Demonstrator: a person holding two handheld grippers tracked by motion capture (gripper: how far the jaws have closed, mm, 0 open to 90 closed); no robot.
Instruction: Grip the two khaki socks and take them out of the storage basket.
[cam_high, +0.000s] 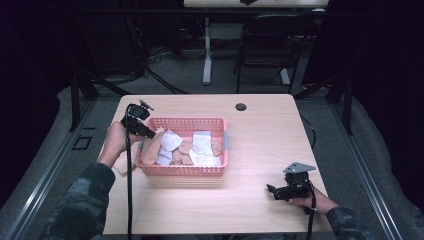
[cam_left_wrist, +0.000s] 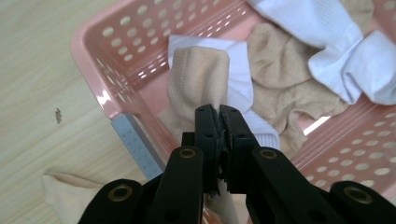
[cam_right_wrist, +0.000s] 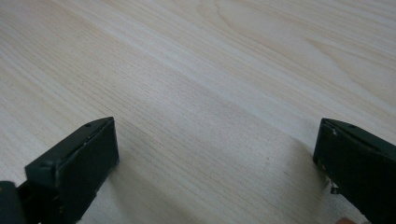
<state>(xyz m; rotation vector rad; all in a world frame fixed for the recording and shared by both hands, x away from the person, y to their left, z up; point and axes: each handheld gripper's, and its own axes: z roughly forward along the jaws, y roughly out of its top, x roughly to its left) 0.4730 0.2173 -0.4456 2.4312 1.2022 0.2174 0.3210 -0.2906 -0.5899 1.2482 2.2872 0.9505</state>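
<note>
At centre frame, the left tool (cam_left_wrist: 219, 119) was clamped on a beige knitted sock (cam_left_wrist: 198, 79) over the pink perforated plastic basket's (cam_left_wrist: 100, 88) corner, probably to lift it out. The right tool (cam_right_wrist: 215, 154), jaws apart, idled above the pale wooden bench (cam_right_wrist: 210, 60).

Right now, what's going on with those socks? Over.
Left gripper shut on beige sock over pink basket. Right gripper open above table. Nothing in the way.

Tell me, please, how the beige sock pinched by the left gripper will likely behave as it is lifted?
The beige sock looks floppy: it droops from the left gripper. Its thin knit seems light, and may snag on the pink basket.
</note>
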